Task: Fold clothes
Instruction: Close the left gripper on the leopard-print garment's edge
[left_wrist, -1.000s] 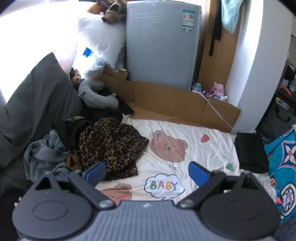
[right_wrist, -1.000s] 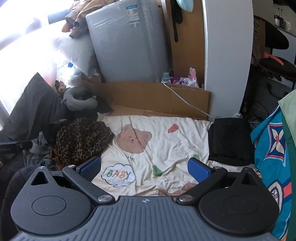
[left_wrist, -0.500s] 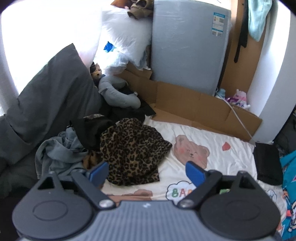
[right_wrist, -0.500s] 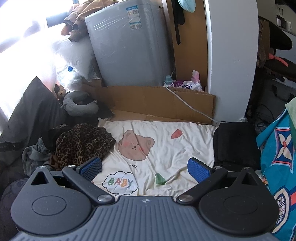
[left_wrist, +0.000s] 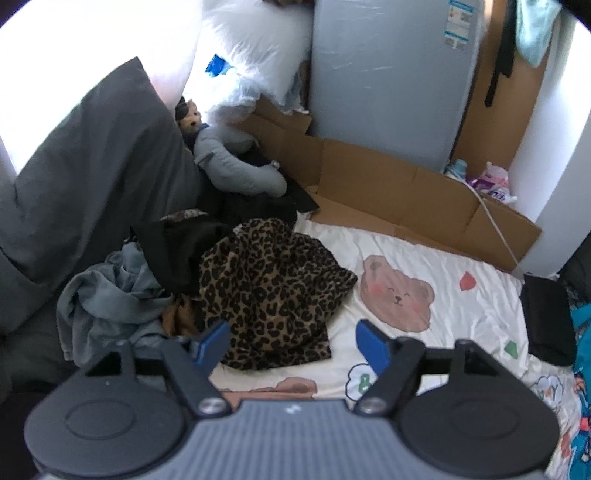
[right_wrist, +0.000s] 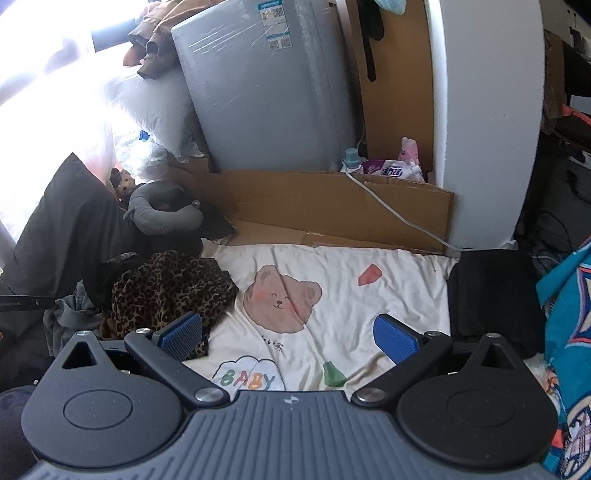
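Note:
A crumpled leopard-print garment (left_wrist: 269, 288) lies at the left edge of a cream bear-print sheet (left_wrist: 443, 266); it also shows in the right wrist view (right_wrist: 170, 291). A grey garment (left_wrist: 107, 306) and a black one (left_wrist: 177, 251) are heaped to its left. My left gripper (left_wrist: 293, 345) is open and empty, just above the leopard garment's near edge. My right gripper (right_wrist: 291, 338) is open and empty over the sheet (right_wrist: 332, 273), to the right of the leopard garment.
A folded black garment (right_wrist: 491, 291) lies at the sheet's right edge, beside a turquoise patterned cloth (right_wrist: 569, 332). A dark grey pillow (left_wrist: 85, 177), a grey neck pillow (left_wrist: 236, 166), cardboard (left_wrist: 406, 192) and a grey appliance (left_wrist: 388, 81) stand behind.
My left gripper has swung left and closer to the leopard garment, which now fills the space between its fingers. My right gripper has drifted slightly forward over the sheet. Both stayed open.

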